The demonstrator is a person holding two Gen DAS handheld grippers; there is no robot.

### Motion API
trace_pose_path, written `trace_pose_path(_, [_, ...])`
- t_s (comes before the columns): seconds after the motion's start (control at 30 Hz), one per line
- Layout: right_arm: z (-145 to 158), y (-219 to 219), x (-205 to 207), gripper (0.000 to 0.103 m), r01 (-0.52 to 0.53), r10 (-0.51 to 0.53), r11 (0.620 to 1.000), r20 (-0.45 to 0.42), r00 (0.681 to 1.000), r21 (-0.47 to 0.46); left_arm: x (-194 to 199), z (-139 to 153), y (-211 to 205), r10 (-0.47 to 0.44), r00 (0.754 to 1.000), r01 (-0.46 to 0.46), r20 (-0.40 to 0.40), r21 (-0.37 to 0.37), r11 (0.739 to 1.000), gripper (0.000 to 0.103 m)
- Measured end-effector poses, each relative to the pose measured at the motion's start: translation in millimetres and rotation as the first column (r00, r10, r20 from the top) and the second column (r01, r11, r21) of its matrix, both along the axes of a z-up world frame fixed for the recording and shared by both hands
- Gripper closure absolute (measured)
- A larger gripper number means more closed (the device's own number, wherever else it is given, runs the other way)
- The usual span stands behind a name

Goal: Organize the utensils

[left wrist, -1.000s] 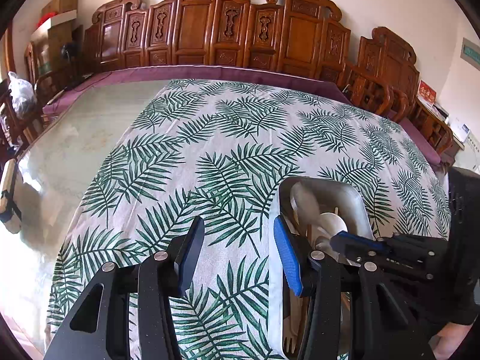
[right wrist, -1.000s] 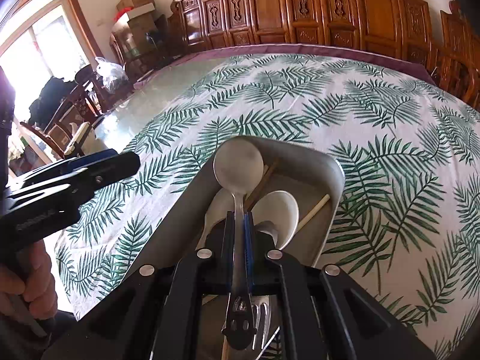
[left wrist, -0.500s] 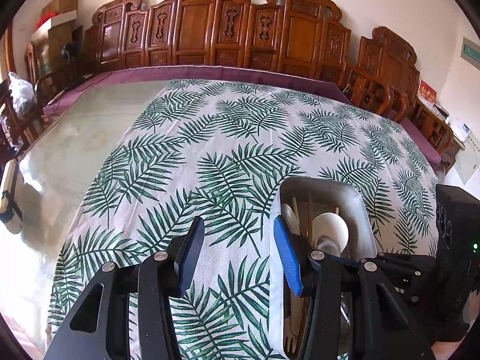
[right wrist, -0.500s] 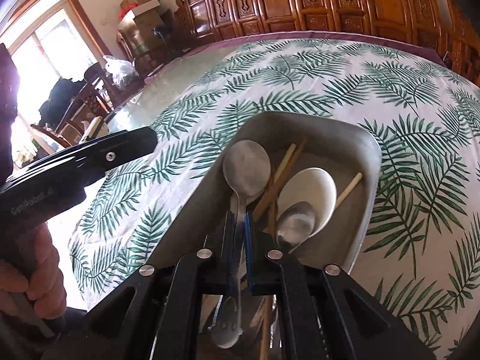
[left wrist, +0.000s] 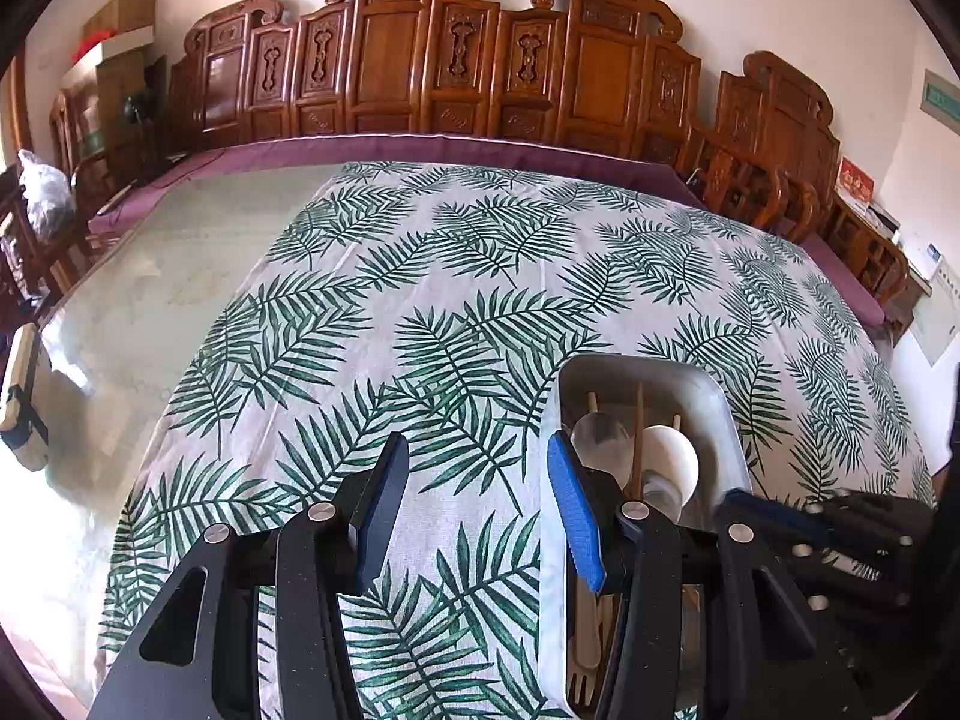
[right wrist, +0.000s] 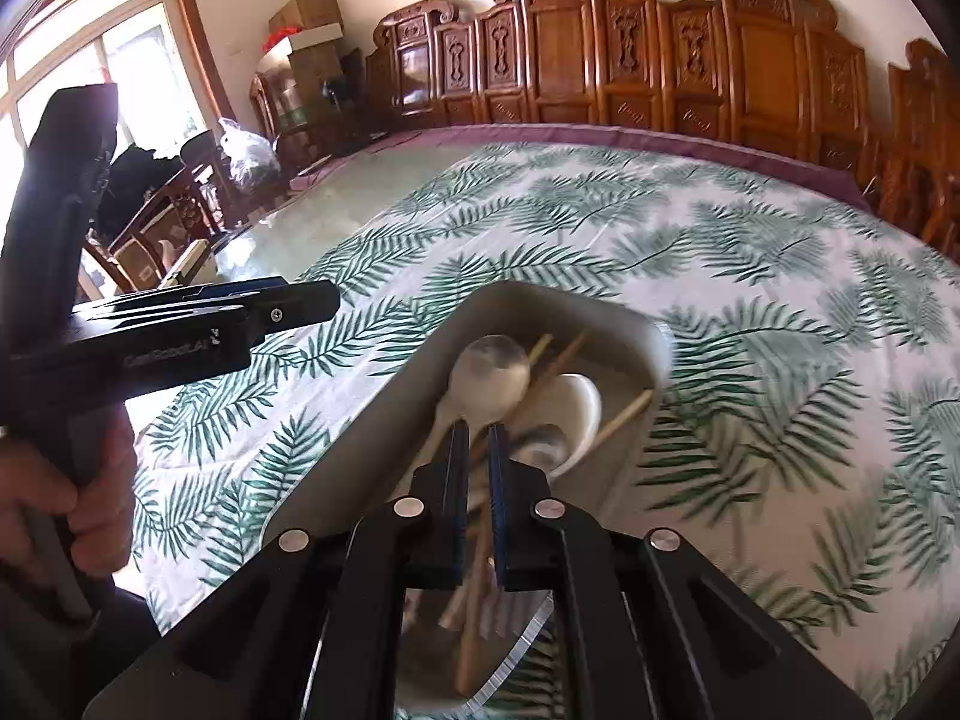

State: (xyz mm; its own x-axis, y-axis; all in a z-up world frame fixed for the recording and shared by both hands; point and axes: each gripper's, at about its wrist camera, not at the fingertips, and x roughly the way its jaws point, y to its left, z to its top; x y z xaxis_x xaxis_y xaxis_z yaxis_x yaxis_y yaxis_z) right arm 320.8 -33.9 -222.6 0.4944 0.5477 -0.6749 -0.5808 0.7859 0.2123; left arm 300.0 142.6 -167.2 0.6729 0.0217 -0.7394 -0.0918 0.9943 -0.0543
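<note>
Surface with palm-leaf cloth (left wrist: 420, 312), grey tray (right wrist: 372, 438) near right holding chopsticks, white spoon (right wrist: 579, 408), fork. Left gripper (left wrist: 477, 510) jaws half open, empty, over the cloth left of tray. Right gripper (right wrist: 477, 480) jaws nearly shut on steel spoon (right wrist: 489, 381) handle, bowl above tray. Step: lifting spoon out; next needs a clear spot to lay it.

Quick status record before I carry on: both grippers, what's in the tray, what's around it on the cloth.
left gripper: open, empty, over the leaf-print cloth beside the tray
right gripper: shut on metal spoon, over the tray
tray: grey, on the cloth; holds white ceramic spoon, wooden chopsticks, a fork at its near end
cloth around tray: no loose utensils in view
</note>
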Motion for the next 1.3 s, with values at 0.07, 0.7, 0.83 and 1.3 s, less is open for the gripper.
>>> trace_pose_path(0.07, [4.7,-10.9,-3.3,0.095,0.018,-0.018,1.000,0.011,1.000,0.002,-2.2,1.7,-2.1,-0.003,1.000,0.003,0.009,0.000,1.000,0.052])
trace_pose_path(0.7, [55.2,-105.0,-76.3,0.036,0.194,-0.196,0.981,0.117,0.974,0.028,-63.4,25.8,-63.3,-0.056,0.996,0.051,0.068,0.076,0.996,0.008])
trace_pose_path(0.83, [63.0,-124.4,-95.3,0.013,0.243,-0.244,0.970,0.136,0.960,0.021,-83.4,31.0,-81.8,-0.078,0.995,0.074,0.057,0.067,0.995,0.008])
trace_pose_path(1.3, [92.1,-171.3,-159.1,0.003,0.344,-0.344,0.939,0.157,0.926,0.029,-151.9,74.5,-137.9,-0.133,0.986,0.122,0.102,0.106,0.987,0.008])
